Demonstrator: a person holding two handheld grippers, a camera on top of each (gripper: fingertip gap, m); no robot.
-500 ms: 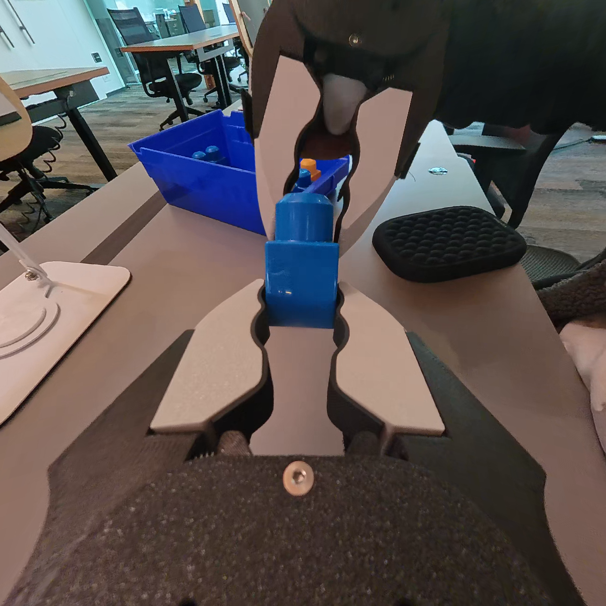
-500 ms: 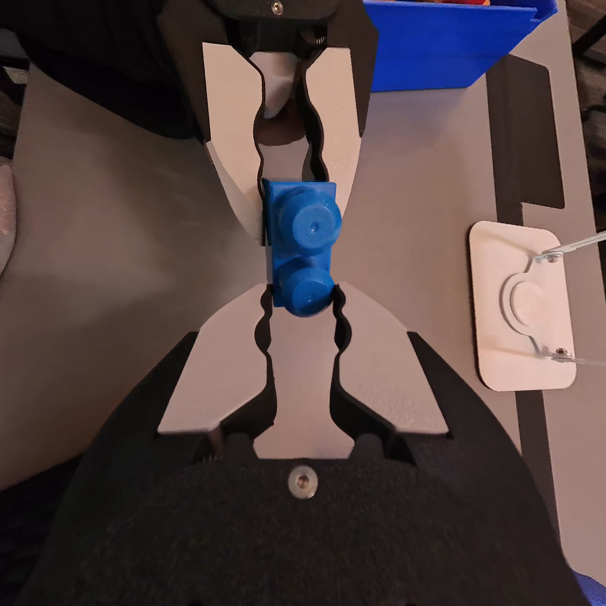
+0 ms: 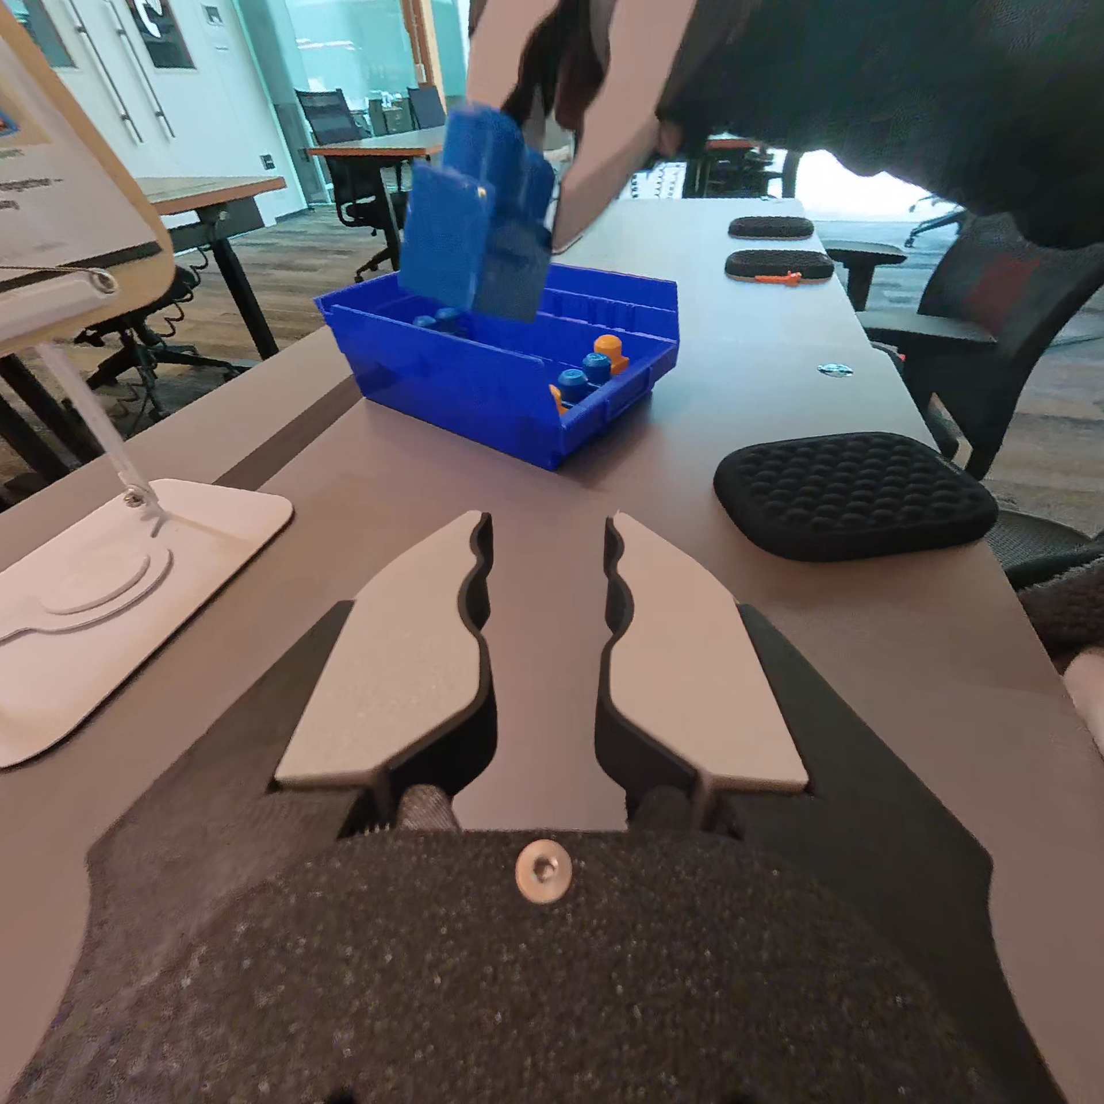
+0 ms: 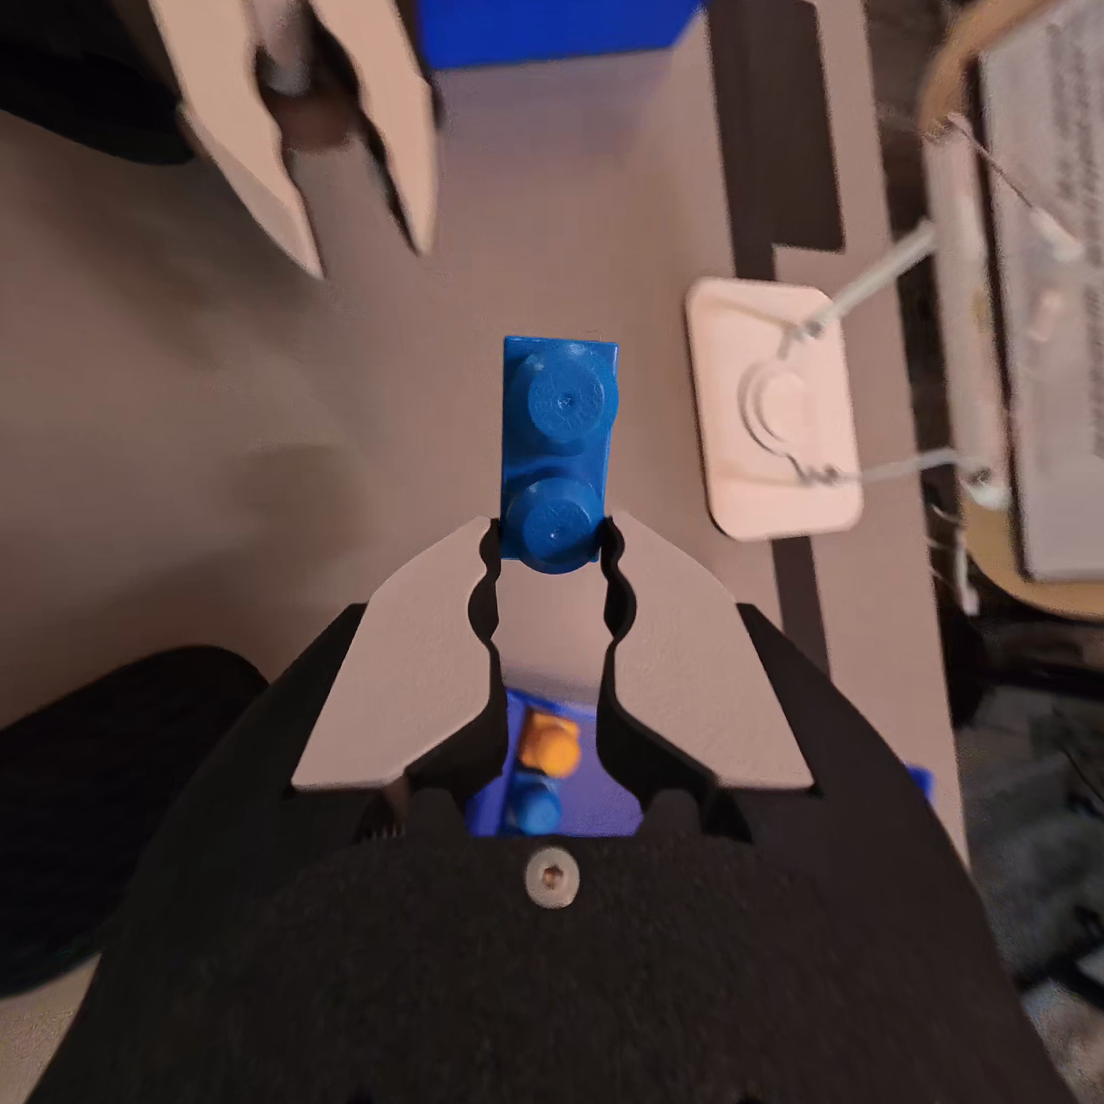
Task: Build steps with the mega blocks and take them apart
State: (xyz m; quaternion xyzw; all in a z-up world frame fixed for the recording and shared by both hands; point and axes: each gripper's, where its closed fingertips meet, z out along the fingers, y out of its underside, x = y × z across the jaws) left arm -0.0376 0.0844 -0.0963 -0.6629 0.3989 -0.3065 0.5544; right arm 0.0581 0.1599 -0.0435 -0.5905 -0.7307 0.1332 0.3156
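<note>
My right gripper (image 4: 549, 526) is shut on one end of a blue two-stud mega block (image 4: 558, 418) and holds it in the air. In the left wrist view the block (image 3: 478, 221) appears blurred, hanging from the right gripper above the blue bin (image 3: 466, 388). The bin holds several blue and orange blocks (image 3: 597, 364), which also show below my right jaws (image 4: 546, 753). My left gripper (image 3: 546, 526) is open and empty, low over the grey table (image 3: 776, 657). It shows blurred at the top of the right wrist view (image 4: 367, 257).
A white stand base (image 3: 119, 597) carrying a tilted board is on the left of the table; it also shows in the right wrist view (image 4: 776, 406). Black dimpled pads (image 3: 854, 496) lie on the right. A second blue bin (image 4: 555, 36) sits behind the left gripper. Across from one pair of fingers to the other is roughly 15 cm.
My left gripper has let go of the blue block, opened and drawn back. My right gripper has carried the block up and away, over the blue bin.
</note>
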